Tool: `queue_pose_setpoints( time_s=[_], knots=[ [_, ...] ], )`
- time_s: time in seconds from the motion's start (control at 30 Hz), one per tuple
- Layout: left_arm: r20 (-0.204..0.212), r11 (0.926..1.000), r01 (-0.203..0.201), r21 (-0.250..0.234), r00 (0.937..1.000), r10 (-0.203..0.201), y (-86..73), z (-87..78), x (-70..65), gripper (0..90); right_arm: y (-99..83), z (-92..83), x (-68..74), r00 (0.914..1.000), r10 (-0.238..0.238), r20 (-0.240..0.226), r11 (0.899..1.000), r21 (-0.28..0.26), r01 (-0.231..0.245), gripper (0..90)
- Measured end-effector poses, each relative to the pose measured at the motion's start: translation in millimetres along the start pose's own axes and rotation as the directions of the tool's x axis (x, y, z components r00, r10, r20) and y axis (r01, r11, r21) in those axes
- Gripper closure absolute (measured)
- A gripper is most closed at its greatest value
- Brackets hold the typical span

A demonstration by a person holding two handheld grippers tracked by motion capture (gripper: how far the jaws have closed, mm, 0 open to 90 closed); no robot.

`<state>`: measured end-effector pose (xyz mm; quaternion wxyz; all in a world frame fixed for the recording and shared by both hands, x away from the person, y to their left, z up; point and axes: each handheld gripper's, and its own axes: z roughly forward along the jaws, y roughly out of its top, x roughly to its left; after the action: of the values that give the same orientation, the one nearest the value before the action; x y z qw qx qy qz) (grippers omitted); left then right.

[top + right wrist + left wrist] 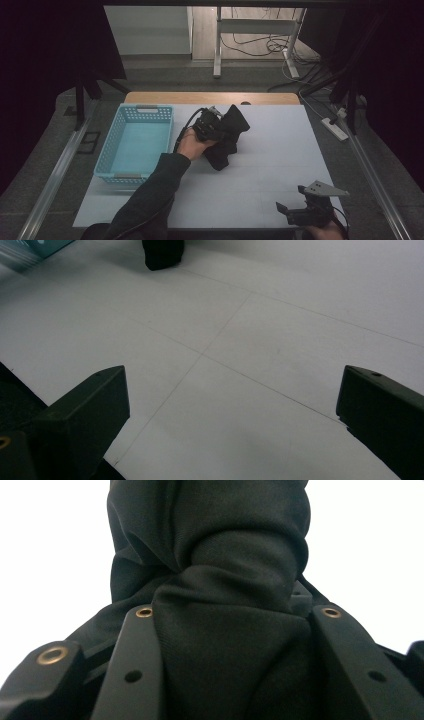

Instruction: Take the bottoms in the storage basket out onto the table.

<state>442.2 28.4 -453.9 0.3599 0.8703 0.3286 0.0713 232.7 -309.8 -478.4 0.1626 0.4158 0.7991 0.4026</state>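
A crumpled black cloth (227,145) hangs bunched over the middle of the white table (260,175), its lower end touching the surface. My left gripper (219,132) is shut on it from the left. In the left gripper view, folds of the cloth (240,545) are squeezed between both jaws of the left gripper (232,612). My right gripper (291,198) rests at the table's front right corner, open and holding nothing. In the right gripper view, bare table lies between the jaws of the right gripper (232,390), and the cloth's end (162,252) sits far off.
A light blue plastic basket (115,145) stands on the table's left side, beside the cloth; its corner (30,247) shows at the right gripper view's top left. Beyond the table's far wooden edge are desk legs and cables on the floor.
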Motion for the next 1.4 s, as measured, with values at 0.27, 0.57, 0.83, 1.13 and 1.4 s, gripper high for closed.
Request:
queue_pose_setpoints(
  time_s=[0.27, 0.57, 0.83, 1.13, 1.4],
  knots=[
    [-0.026, 0.9981, 0.021, 0.058, 0.9995, -0.020, -12.8, 21.4, 4.4, 58.9, 0.0, 0.1, 0.2, 1.0000, -0.003, -0.003, 1.000, 0.001, 0.003, 1.1],
    [-0.051, 0.9945, 0.031, 0.100, 0.9983, -0.026, -20.3, 34.8, 4.7, 56.6, -0.1, 0.0, 0.1, 1.0000, -0.004, -0.003, 1.000, 0.002, 0.004, 1.1],
    [-0.063, 0.9908, 0.061, 0.121, 0.9966, -0.054, -26.0, 46.4, 6.5, 48.9, -0.1, 0.2, 0.4, 1.0000, -0.006, -0.005, 1.000, 0.004, 0.006, 1.1],
    [-0.084, 0.9867, 0.072, 0.146, 0.9946, -0.061, -27.8, 56.5, 7.5, 29.2, 0.0, 0.6, 0.6, 0.9999, -0.010, -0.006, 1.000, 0.007, 0.010, 1.1],
    [-0.084, 0.9863, 0.077, 0.145, 0.9943, -0.066, -27.8, 58.9, 9.3, 16.1, 0.1, 0.9, 1.1, 0.9999, -0.013, -0.009, 1.000, 0.012, 0.013, 1.1]
  ],
)
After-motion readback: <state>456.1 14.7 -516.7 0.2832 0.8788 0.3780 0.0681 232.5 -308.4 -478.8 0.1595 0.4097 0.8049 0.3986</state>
